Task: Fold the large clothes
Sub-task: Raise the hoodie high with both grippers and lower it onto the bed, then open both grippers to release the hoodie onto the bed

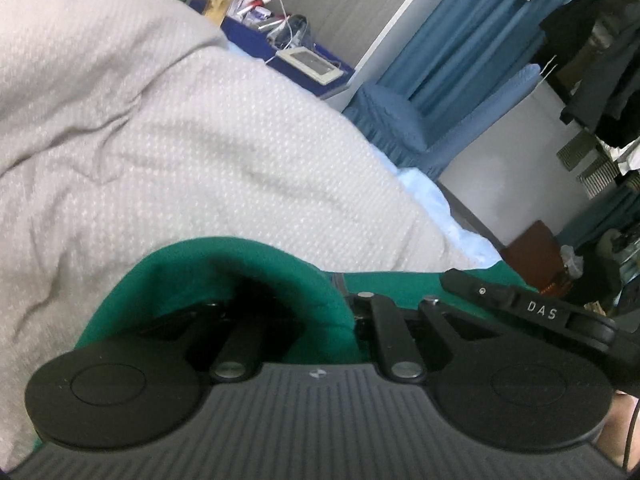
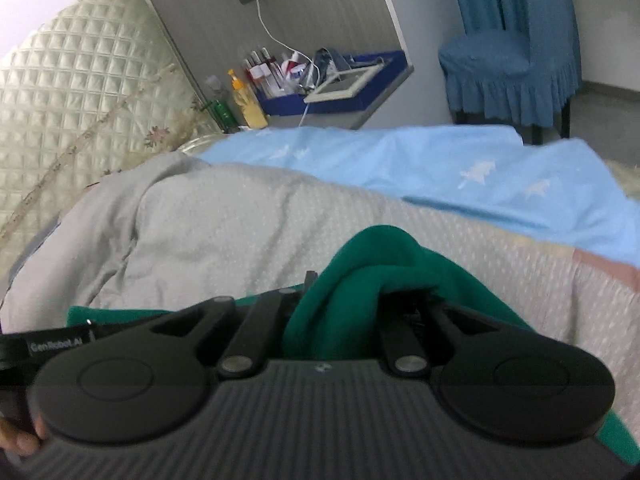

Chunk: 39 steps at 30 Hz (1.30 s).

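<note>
Grey bedding [image 1: 168, 152] covers the bed, with a blue chair [image 2: 508, 76] behind. Your left gripper [image 1: 348, 304] is pinched tight on the green garment [image 1: 256, 264], and your right gripper [image 2: 344, 300] pinches another bunch of it. You likely hold two spots so it spreads flat on the bed.

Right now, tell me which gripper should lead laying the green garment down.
Neither clearly: the left gripper and right gripper both pinch the green garment above the grey quilt. Lower them together.
</note>
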Available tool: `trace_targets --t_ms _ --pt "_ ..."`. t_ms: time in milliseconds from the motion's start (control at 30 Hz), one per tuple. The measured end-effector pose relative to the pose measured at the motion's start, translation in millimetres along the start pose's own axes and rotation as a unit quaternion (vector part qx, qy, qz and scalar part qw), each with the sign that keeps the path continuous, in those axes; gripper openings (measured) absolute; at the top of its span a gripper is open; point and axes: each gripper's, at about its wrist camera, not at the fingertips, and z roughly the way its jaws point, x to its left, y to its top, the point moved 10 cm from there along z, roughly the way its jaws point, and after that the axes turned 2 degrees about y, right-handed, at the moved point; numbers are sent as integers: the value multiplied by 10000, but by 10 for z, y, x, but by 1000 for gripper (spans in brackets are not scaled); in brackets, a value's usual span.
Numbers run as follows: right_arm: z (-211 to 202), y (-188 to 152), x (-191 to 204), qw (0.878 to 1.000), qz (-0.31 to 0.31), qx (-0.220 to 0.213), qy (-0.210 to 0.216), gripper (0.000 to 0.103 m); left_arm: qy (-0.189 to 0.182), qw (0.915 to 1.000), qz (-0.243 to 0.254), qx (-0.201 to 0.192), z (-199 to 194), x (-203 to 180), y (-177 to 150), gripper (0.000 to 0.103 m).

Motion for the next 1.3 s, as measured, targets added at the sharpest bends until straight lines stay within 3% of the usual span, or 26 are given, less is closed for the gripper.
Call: trace_targets --t_ms 100,167,200,233,367,433,533,800,833,900,933,1100,1200,1300 --pt "-66 34 40 10000 48 27 32 15 -2 10000 96 24 -52 -29 29 17" --pt "-170 23 95 10000 44 61 58 25 -32 9998 199 67 -203 -123 46 44" --pt "-205 9 118 9999 28 56 111 37 -74 9996 269 74 -264 -163 49 65" --pt "-279 -8 158 9999 -7 37 168 47 -92 9994 330 30 -370 -226 54 72" --pt "-654 -91 300 9996 -238 -129 114 49 88 9968 764 -203 -844 -441 9 74" --pt "-907 -132 354 9993 -254 -278 63 56 106 9962 802 -311 -1085 -488 -32 76" --pt "-1290 -259 445 9989 -234 -373 149 56 118 9954 826 -474 -1538 -537 -176 77" --pt "-2234 -828 779 9963 -679 -497 170 57 360 9903 1096 -770 -2784 -617 -860 77" --pt "-2309 -882 817 9961 -702 -503 192 69 396 9899 1112 -791 -2900 -614 -960 77" --pt "-2448 -990 900 9955 -733 -559 235 81 428 9895 1132 -797 -3125 -594 -1194 77" --pt "-2482 -1042 937 9953 -744 -561 255 81 444 9893 1142 -792 -3229 -569 -1313 77" --pt "-2432 -1321 1170 9939 -980 -393 308 81 537 9913 987 -681 -3454 -314 -1827 77" --pt "-2338 -1559 1265 9909 -1279 -359 197 81 579 9954 663 -373 -3369 -144 -2053 77" --pt "-2217 -1784 1206 9918 -1224 -356 34 81 600 9944 836 -256 -3298 -132 -2150 77"
